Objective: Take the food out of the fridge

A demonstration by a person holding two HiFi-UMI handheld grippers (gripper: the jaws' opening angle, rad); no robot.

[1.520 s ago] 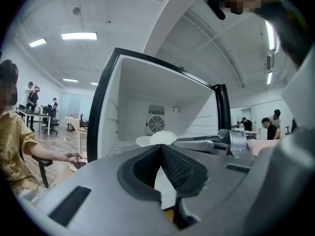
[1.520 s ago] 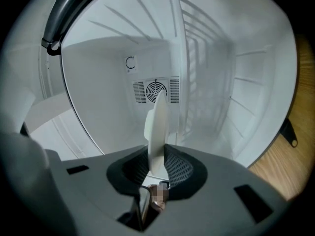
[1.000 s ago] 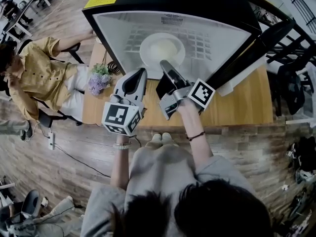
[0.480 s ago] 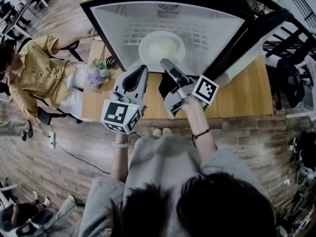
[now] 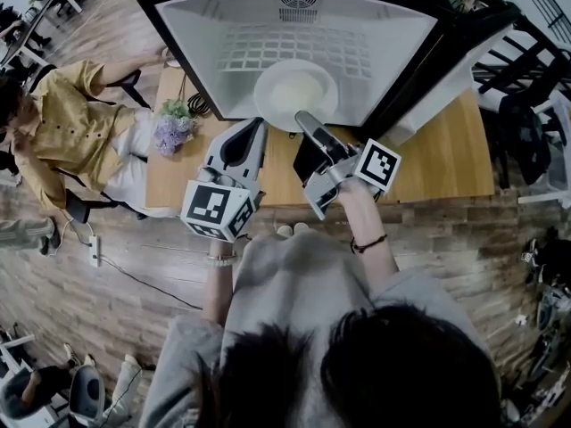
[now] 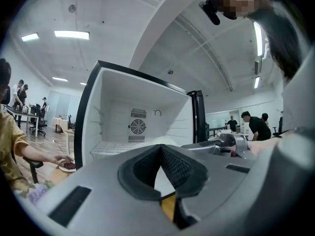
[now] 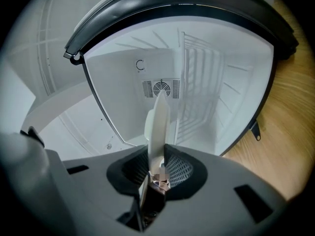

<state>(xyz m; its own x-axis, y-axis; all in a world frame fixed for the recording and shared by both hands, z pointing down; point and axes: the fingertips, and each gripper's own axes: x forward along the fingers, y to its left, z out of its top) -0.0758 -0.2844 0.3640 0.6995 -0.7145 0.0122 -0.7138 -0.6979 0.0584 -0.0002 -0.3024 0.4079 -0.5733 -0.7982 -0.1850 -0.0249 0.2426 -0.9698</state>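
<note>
A white plate [image 5: 294, 94] with pale food in its middle sits at the front of the open fridge [image 5: 223, 34], its near rim over the fridge's front edge. My right gripper [image 5: 304, 120] is shut on that near rim. In the right gripper view the plate [image 7: 157, 122] stands edge-on between the pads of the right gripper [image 7: 158, 156], with the white fridge interior [image 7: 206, 82] behind it. My left gripper [image 5: 258, 126] hovers just left of the plate, shut and holding nothing. In the left gripper view its pads meet at the tip of the left gripper [image 6: 160, 148], facing the fridge [image 6: 113, 117].
The fridge stands on a wooden table [image 5: 446, 163], with its black door [image 5: 451, 65] swung open to the right. A bunch of purple flowers [image 5: 171, 132] lies at the table's left end. A seated person in a yellow shirt [image 5: 76, 136] is to the left.
The right gripper has drawn the plate toward the fridge's front edge, so its near rim now overhangs it. The left gripper has drifted back alongside.
</note>
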